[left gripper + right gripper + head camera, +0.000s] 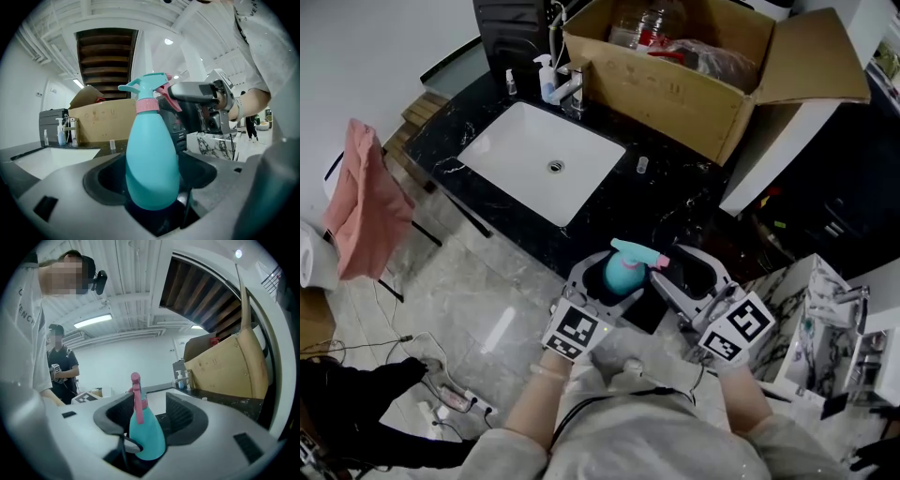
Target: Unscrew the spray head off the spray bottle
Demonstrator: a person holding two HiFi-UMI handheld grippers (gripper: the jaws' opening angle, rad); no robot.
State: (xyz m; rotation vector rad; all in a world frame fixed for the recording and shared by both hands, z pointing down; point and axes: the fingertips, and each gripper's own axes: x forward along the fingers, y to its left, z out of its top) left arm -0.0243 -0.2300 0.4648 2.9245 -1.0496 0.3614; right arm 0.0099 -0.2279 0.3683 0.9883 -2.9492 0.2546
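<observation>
A teal spray bottle (622,274) with a pink-and-teal spray head (639,254) stands upright between both grippers, in front of the person's chest. My left gripper (609,286) is shut on the bottle's body; in the left gripper view the bottle (152,159) fills the gap between the jaws. My right gripper (689,277) sits beside the spray head (150,89), seen as a dark bar (197,96) against it. In the right gripper view the bottle (143,432) and pink trigger (137,394) stand between the jaws (150,416), with a gap showing beside the right pad.
A white sink (542,159) is set in a black marble counter (675,202) ahead. An open cardboard box (694,75), a soap dispenser (547,80) and a small cup (642,165) stand on it. A pink cloth (366,202) hangs at left. Another person (58,364) stands nearby.
</observation>
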